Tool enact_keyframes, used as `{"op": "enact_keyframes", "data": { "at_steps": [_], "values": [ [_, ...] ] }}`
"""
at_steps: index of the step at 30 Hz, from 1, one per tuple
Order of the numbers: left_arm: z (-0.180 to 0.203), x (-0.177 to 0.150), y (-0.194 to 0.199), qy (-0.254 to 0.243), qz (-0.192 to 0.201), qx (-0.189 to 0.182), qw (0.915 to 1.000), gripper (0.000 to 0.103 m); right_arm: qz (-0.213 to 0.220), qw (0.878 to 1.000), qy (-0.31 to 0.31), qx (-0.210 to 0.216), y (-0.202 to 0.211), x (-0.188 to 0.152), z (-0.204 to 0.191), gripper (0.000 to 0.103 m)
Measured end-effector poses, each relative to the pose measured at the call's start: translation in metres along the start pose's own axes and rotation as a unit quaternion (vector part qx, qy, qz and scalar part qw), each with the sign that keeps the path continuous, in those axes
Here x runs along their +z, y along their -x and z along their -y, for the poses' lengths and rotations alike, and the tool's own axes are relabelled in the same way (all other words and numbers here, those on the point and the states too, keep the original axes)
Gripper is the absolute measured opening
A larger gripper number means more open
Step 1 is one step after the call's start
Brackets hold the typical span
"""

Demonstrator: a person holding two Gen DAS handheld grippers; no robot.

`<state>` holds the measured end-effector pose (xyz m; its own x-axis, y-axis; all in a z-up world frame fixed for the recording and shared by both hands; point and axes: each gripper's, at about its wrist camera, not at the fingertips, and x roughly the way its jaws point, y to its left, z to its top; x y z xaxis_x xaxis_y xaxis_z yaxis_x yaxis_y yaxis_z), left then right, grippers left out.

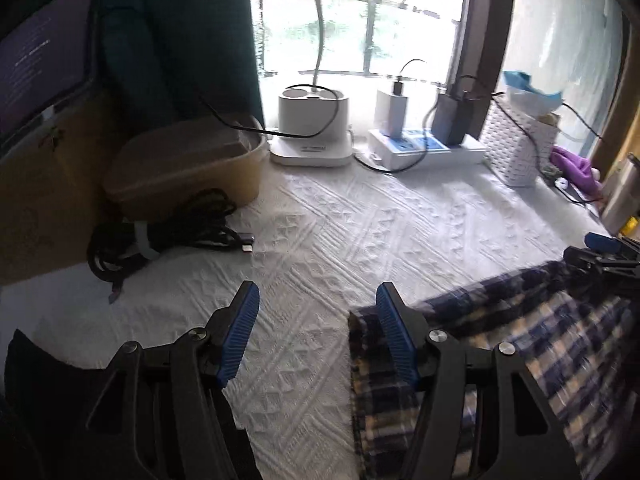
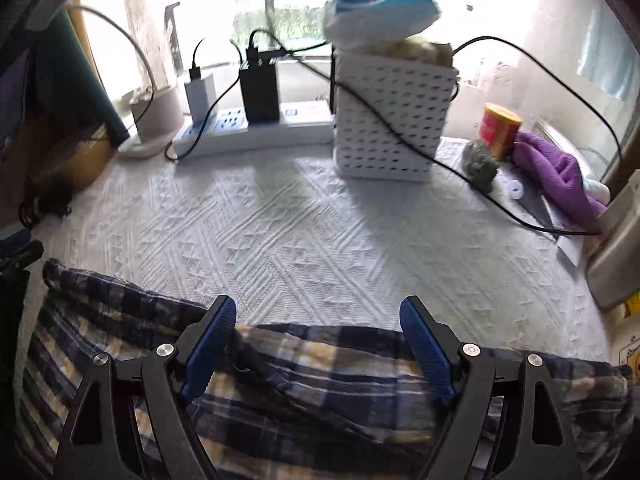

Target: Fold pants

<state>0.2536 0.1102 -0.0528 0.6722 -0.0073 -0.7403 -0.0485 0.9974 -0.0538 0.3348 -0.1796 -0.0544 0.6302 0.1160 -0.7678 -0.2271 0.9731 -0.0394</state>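
Right gripper (image 2: 318, 344): jaws spread, empty, directly over plaid pants (image 2: 320, 380).
Left gripper (image 1: 316, 332): jaws parted, empty, straddling pants' left edge.
Pants: bunched along desk (image 2: 300, 232) front, long axis left-right.

The pants (image 2: 304, 380) at the bottom of the frame were soft woven plaid cloth, matt and creased. Under them the bedspread (image 2: 304, 248) was white cloth with a raised, ridged pattern. At upper right the basket (image 2: 384, 120) looked like perforated white plastic.
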Motion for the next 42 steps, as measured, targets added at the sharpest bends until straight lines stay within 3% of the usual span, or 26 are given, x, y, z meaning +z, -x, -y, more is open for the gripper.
{"op": "enact_keyframes", "data": {
  "at_steps": [5,8,10,16,23,30,42],
  "values": [
    [0.016,-0.016,0.001,-0.030,-0.023,-0.028,0.9989,0.061,0.024,1.000,-0.004,-0.004,0.037,-0.016,0.012,0.086],
    [0.019,-0.026,-0.010,-0.019,-0.048,-0.093,0.9943,0.061,0.040,0.999,-0.001,-0.013,0.061,-0.031,0.019,0.086],
    [0.019,-0.029,-0.025,-0.013,-0.067,-0.053,0.9963,0.061,0.051,0.998,-0.001,-0.033,0.076,-0.045,0.027,0.086],
    [0.014,-0.021,-0.024,0.003,-0.058,-0.021,0.9981,0.060,0.041,0.994,-0.043,-0.088,0.111,-0.097,0.077,0.086],
    [0.004,-0.026,0.032,0.036,-0.030,-0.037,0.9982,0.060,0.034,0.982,-0.117,-0.142,0.148,-0.157,0.146,0.086],
    [0.050,-0.070,0.084,-0.009,-0.035,-0.075,0.9965,0.060,0.054,0.980,-0.167,-0.098,0.162,-0.184,0.172,0.085],
    [0.137,-0.143,0.126,-0.084,-0.064,-0.160,0.9815,0.061,0.061,0.987,-0.142,-0.054,0.165,-0.210,0.138,0.083]
  ]
}}
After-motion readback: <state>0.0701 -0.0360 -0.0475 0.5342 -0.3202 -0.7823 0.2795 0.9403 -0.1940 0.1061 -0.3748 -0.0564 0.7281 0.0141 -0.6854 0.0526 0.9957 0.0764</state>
